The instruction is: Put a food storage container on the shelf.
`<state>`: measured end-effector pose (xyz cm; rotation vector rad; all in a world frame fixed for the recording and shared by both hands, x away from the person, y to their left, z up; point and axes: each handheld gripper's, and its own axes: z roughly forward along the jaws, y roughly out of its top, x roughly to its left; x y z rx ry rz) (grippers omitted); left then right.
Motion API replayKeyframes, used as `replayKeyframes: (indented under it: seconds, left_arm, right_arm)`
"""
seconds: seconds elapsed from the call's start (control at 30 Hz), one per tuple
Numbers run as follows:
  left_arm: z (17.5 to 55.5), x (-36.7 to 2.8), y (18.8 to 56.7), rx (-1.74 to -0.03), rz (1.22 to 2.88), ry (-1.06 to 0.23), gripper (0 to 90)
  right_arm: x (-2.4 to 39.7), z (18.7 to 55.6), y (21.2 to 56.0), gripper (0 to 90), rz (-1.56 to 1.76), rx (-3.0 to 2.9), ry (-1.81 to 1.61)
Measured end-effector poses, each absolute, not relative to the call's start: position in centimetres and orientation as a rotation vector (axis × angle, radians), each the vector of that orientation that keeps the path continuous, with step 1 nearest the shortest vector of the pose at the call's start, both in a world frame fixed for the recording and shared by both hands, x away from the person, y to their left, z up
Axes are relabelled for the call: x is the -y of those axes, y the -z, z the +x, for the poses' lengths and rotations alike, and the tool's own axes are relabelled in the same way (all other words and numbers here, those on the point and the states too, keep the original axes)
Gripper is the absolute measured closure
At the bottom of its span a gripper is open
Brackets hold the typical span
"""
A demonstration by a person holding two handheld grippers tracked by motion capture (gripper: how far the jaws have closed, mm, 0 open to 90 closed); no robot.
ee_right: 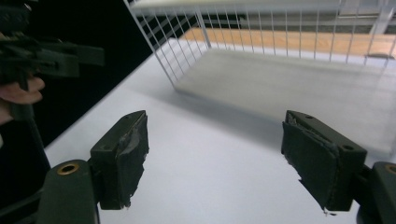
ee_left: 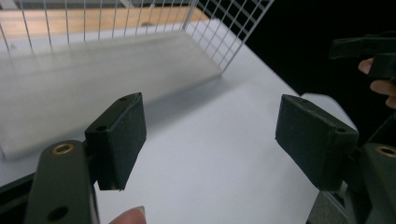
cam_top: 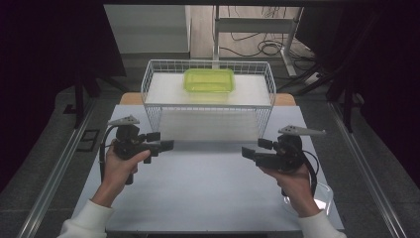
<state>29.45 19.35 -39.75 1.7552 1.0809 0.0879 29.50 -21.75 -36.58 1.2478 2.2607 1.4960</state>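
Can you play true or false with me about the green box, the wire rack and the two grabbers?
1. The green box sits on top of the wire rack. True.
2. The left gripper holds the green box. False: its jaws are open with nothing between them.
3. The right gripper is open. True.
4. The green box lies on the table between the grippers. False: it is up on the rack.
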Motion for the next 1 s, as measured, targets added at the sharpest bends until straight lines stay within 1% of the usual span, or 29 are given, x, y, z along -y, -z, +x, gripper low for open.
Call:
replayKeyframes:
  seconds: [0.2,0.43,0.57,0.77,1.0]
  left_arm:
    - [27.4,-19.3,41.9,-1.112,1.8,-0.095,24.3]
    - [25.3,-19.2,44.8,-1.151,1.841,-0.092,24.3]
    - [24.2,-19.1,46.2,-1.181,1.867,-0.098,24.3]
    - [23.9,-18.9,46.9,-1.187,1.886,-0.1,24.2]
    - [24.0,-19.0,47.2,-1.196,1.89,-0.126,23.9]
  right_arm:
    - [22.3,27.5,39.7,22.6,1.227,-2.309,-1.39]
    - [22.8,26.9,42.5,22.6,1.255,-2.344,-1.313]
    - [23.1,26.9,43.5,22.6,1.28,-2.349,-1.291]
    - [22.9,27.0,44.8,23.5,1.293,-2.388,-1.253]
    - [23.0,27.0,44.9,23.6,1.283,-2.404,-1.248]
